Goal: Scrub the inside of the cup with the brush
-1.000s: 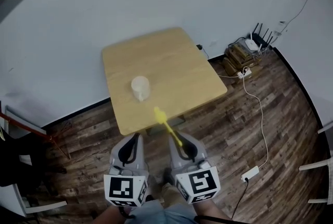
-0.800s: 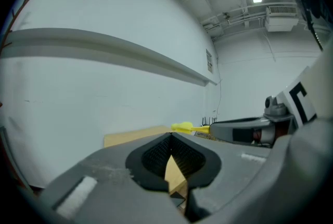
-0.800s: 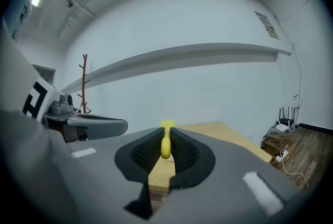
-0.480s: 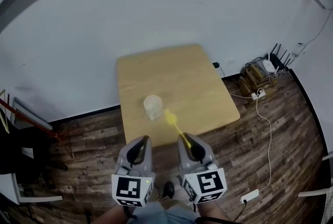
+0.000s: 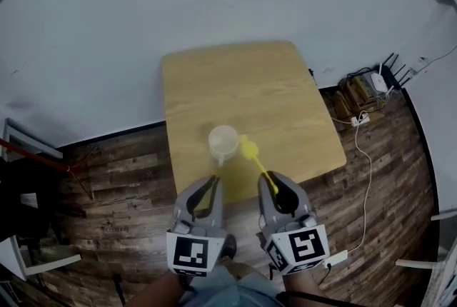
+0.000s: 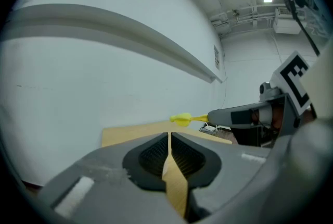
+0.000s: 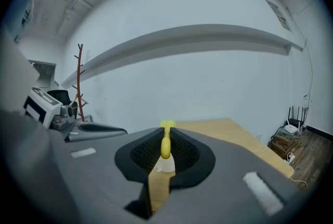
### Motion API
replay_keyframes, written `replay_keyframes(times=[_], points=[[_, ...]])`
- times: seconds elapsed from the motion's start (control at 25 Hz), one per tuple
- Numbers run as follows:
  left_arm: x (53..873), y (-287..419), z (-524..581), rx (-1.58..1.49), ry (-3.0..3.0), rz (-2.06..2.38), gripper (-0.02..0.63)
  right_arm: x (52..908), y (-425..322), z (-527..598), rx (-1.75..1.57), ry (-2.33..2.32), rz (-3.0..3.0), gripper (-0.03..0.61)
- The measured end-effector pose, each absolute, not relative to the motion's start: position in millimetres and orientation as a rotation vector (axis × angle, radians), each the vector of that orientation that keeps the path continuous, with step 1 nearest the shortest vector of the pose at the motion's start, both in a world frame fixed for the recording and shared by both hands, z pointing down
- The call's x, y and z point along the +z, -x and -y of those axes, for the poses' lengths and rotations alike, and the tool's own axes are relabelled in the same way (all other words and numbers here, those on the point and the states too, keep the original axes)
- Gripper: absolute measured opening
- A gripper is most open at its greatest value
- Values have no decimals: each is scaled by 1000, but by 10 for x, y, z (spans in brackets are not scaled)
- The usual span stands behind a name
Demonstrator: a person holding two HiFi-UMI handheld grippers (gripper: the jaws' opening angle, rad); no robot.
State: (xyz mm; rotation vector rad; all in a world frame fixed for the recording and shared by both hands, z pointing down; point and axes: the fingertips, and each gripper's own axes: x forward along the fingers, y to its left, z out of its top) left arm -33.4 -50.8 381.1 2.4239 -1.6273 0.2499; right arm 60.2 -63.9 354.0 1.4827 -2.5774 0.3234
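Now my right gripper [image 5: 278,188] pinches the brush [image 5: 249,149], its head just beside the cup [image 5: 223,142] at frame centre, so I should spread my pressed-together left gripper [image 5: 206,185], steady the cup, then dip bristles inside.

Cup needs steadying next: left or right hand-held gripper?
Left, probably. The left hand-held gripper is empty, jaws shut, just short of the cup. The right hand-held gripper is shut on the brush, whose head is beside the cup.
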Motion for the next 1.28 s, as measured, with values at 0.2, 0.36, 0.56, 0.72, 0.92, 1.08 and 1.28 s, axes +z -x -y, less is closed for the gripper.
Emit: replay_keyframes(times=[0.2, 0.36, 0.56, 0.72, 0.92, 1.08, 1.28], points=[[4210, 308, 737, 302, -2407, 1567, 21, 3677, -571, 870, 363, -1489, 2529, 41], [4553, 333, 848, 315, -2350, 1542, 50, 3793, -565, 955, 383, -1488, 2503, 41], [4921, 312, 971, 333, -2307, 1533, 144, 3994, -651, 1030, 409, -1494, 2447, 41], [5010, 272, 1033, 285, -2266, 1574, 146, 4085, -731, 1014, 422, -1494, 2406, 41], [5113, 293, 1130, 264, -2249, 1621, 146, 4228, -750, 1006, 435, -1476, 2373, 41], [5158, 292, 1208, 290, -2241, 1653, 146, 4313, -836, 999, 453, -1480, 2345, 41], [5164, 324, 1286, 315, -2245, 1703, 146, 4363, -873, 1039, 466, -1486, 2331, 41]])
